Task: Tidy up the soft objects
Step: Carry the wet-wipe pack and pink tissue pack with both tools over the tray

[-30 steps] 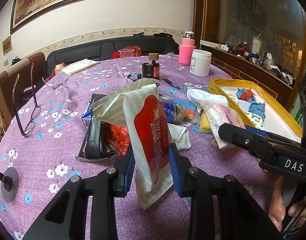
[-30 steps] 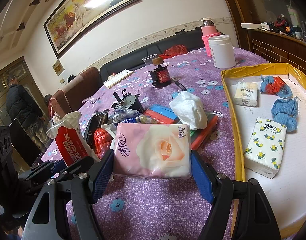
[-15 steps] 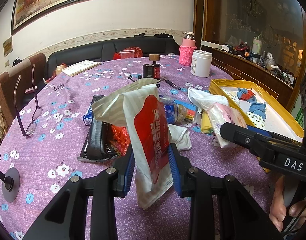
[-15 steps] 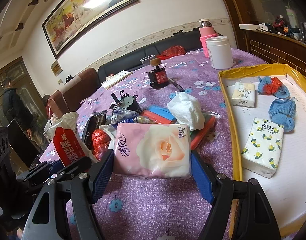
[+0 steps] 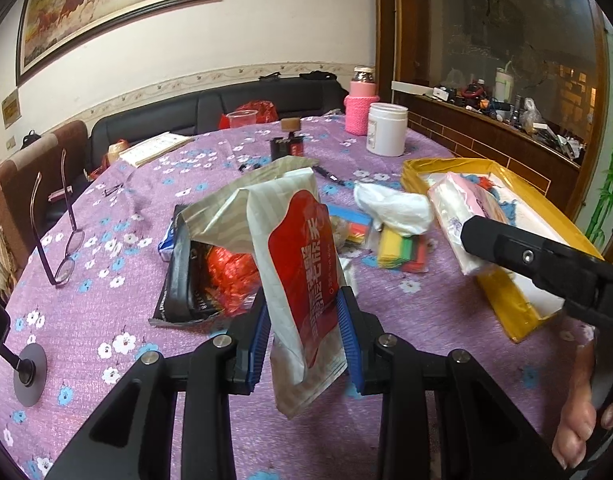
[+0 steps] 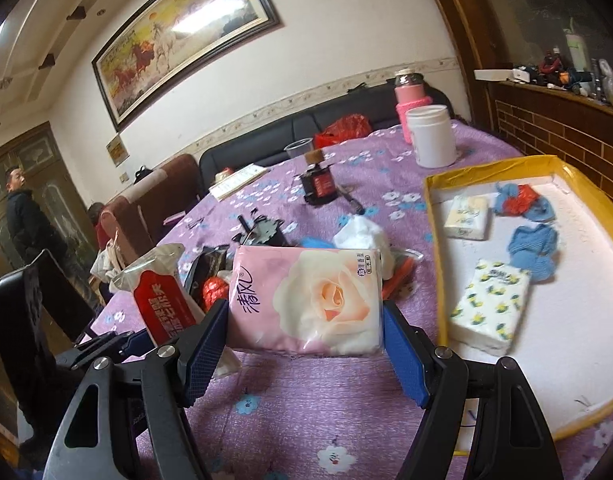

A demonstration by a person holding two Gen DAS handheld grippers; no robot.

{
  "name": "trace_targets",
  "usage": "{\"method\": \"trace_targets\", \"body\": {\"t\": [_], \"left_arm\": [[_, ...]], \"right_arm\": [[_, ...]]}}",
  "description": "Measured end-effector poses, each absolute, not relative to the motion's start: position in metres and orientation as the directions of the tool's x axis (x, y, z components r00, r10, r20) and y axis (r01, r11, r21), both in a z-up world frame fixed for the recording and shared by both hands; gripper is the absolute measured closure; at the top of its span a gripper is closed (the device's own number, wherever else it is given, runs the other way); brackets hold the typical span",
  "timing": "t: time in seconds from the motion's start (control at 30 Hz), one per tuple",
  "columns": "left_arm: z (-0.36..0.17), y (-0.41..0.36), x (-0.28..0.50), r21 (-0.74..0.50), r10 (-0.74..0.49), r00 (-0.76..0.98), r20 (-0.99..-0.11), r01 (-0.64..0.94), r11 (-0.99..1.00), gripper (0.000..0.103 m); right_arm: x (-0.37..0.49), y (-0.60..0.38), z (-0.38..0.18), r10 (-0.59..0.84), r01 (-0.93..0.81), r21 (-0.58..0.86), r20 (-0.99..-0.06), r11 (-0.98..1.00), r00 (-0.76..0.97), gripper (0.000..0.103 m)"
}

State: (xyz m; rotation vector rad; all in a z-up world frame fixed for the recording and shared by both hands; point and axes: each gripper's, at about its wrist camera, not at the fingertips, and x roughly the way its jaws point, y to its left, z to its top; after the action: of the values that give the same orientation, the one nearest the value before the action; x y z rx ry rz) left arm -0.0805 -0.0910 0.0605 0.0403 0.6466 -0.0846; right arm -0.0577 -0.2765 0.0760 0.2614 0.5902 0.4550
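Observation:
My left gripper (image 5: 302, 332) is shut on a white and red wipes pack (image 5: 302, 264), held upright above the purple tablecloth; the pack also shows in the right wrist view (image 6: 160, 300). My right gripper (image 6: 304, 354) is shut on a pink rose-print tissue pack (image 6: 306, 300), held above the table just left of the yellow tray (image 6: 436, 240). The tissue pack shows in the left wrist view (image 5: 458, 216) over the tray's near edge. In the tray lie two small tissue packs (image 6: 492, 304) and blue knitted pieces (image 6: 532, 248).
On the table lie a crumpled white bag (image 5: 390, 208), coloured sponges (image 5: 402, 248), a black pouch with red wrapping (image 5: 210, 272), glasses (image 5: 62, 256), a white jar (image 5: 386, 128), a pink-sleeved bottle (image 5: 360, 106) and a small dark bottle (image 6: 320, 182). A man (image 6: 24, 220) stands at far left.
The right gripper has carried the pink tissue pack rightward, closer to the yellow tray. The left gripper still holds the wipes pack, shifted slightly right.

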Motion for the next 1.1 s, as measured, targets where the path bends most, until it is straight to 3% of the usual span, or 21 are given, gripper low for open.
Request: {"method": "trace_targets", "body": {"t": [0.37,0.7,1.1], "left_arm": [[0.065,-0.133,-0.078,0.025,-0.121,0.775,-0.621,0.173,0.985,0.072],[0.081,-0.166,-0.059,-0.036,-0.22,0.731,-0.645,0.259,0.965,0.072],[0.092,-0.261,0.009,-0.115,-0.371,0.594,-0.714,0.423,0.899,0.072]], "right_arm": [[-0.065,-0.322,0.084,0.463,-0.286,0.416,-0.426,0.863,0.777,0.024],[-0.063,-0.372,0.085,0.399,-0.195,0.454,-0.412,0.869,0.819,0.024],[-0.045,-0.446,0.091,0.215,0.036,0.449,-0.495,0.893,0.842,0.024]]}}
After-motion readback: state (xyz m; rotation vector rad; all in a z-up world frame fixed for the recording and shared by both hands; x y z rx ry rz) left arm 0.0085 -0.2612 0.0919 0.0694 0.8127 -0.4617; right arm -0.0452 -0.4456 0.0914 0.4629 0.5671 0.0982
